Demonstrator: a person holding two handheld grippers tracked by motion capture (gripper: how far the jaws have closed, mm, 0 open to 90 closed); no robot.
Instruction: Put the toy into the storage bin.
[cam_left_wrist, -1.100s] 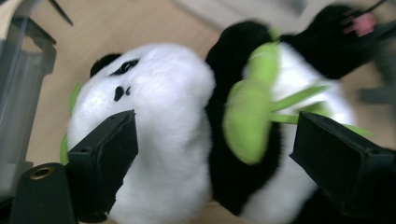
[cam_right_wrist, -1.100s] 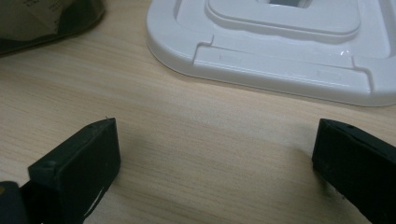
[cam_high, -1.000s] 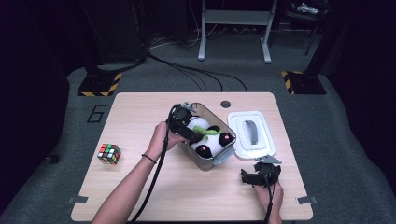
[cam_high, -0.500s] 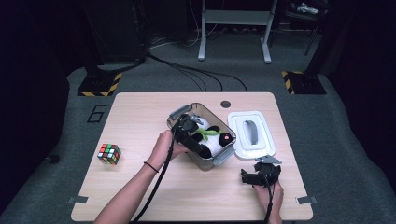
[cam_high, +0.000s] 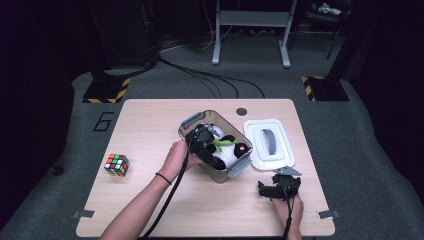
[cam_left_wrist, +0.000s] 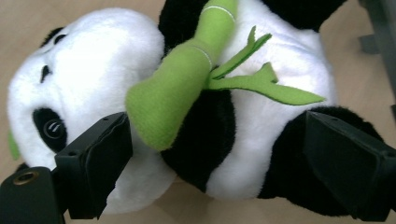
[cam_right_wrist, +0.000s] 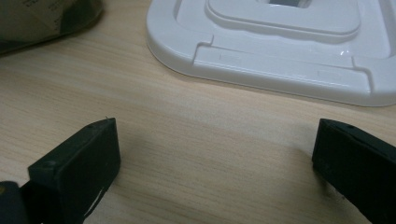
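Ideally, the left claw (cam_high: 209, 150), spread wide around the black-and-white plush panda (cam_left_wrist: 187, 116) inside the clear plastic bin (cam_high: 235, 169), needed centring before squeezing, while the right claw (cam_high: 276, 190) sat open.

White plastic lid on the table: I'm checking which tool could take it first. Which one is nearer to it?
Right. The right tool sits open on the wooden table just in front of the white plastic lid; the left tool is over in the clear bin, astride the plush panda.

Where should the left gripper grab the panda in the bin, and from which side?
Judging by its pose, across the panda's soft middle, from straight above. It lies on its back in the clear bin; the left gripper's open jaws already straddle its torso. Avoid the thin bamboo leaves.
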